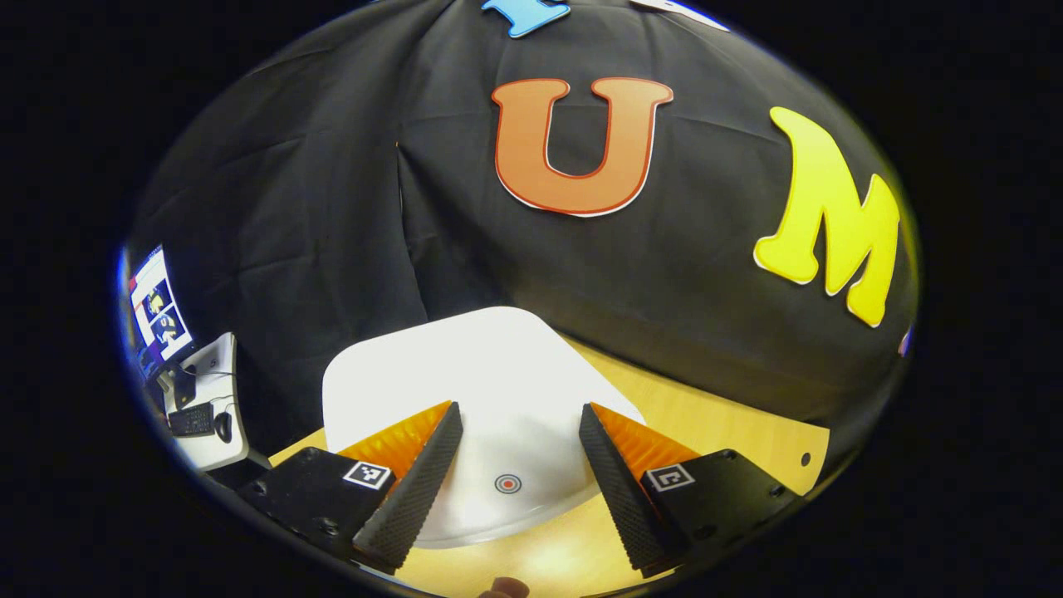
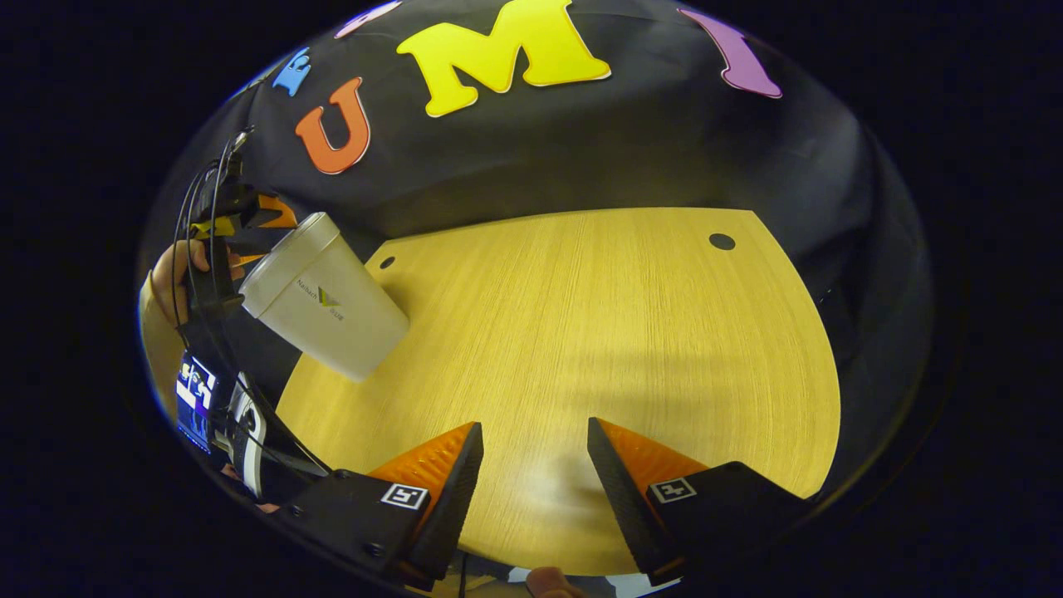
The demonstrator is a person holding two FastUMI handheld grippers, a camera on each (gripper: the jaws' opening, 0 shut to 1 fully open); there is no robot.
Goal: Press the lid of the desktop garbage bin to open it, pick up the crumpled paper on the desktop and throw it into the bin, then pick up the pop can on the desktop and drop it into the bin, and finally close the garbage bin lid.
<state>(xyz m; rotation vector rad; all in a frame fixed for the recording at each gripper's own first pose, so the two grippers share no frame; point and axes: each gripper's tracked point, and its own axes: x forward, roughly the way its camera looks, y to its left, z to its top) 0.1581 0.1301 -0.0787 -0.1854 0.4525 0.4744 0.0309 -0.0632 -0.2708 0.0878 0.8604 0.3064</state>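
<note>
In the left gripper view the white garbage bin lid lies flat and closed just below me, with a small red ring mark near its front edge. My left gripper hovers open over the lid, one finger on each side of that mark. The right gripper view has the white bin standing at the far left of the wooden table. Above its lid is the left gripper, held by a hand. My right gripper is open over bare wood with nothing between its fingers.
The black cloth wall closes off the table's back. The tabletop has a small round hole at the back right and another beside the bin. Off the table's left side stands a white desk with a monitor and keyboard.
</note>
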